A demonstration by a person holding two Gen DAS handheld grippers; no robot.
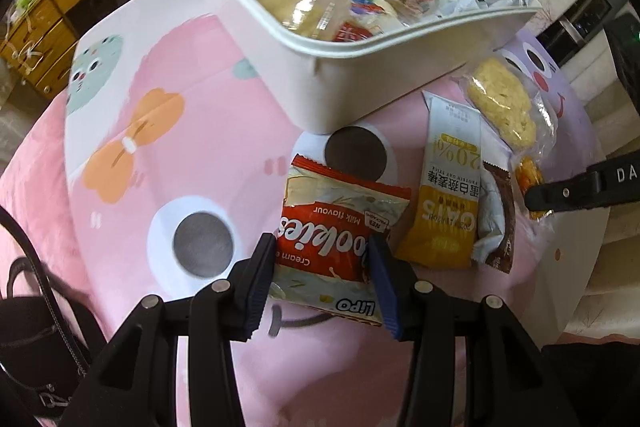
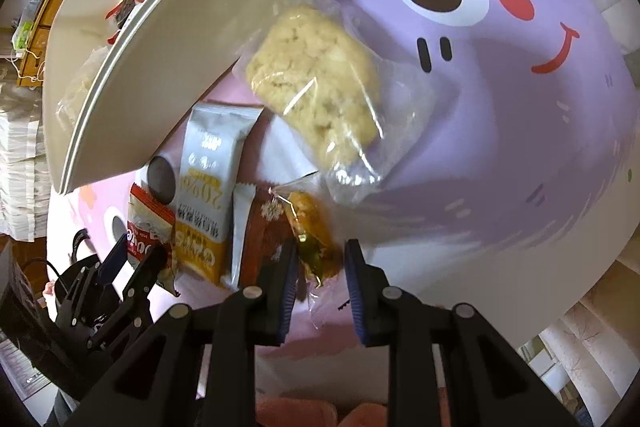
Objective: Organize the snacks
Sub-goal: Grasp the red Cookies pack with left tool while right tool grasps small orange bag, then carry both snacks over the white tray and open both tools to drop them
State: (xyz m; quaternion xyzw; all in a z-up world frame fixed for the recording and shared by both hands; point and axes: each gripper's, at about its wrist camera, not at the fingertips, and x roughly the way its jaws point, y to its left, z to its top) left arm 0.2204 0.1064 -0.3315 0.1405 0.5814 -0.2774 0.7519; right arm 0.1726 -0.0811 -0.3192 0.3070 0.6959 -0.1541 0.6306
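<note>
A white bin [image 1: 340,67] holds several wrapped snacks. In front of it lie a red Lipo cookies pack [image 1: 332,235], a yellow oat bar [image 1: 444,195], a brown bar [image 1: 500,219], a pale rice cracker in clear wrap [image 1: 502,103] and a small orange pastry [image 1: 528,179]. My left gripper [image 1: 324,267] is open, its jaws on either side of the cookies pack. My right gripper [image 2: 320,267] is open around the orange pastry [image 2: 312,227]. The cracker [image 2: 316,83], oat bar [image 2: 204,187] and bin [image 2: 160,47] also show in the right wrist view.
The snacks lie on a cartoon-print table mat, pink [image 1: 200,107] on the left and purple [image 2: 500,127] on the right. A wooden cabinet [image 1: 52,11] stands behind. A black bag strap [image 1: 36,307] hangs at the near left. Stacked papers [image 2: 20,167] sit left.
</note>
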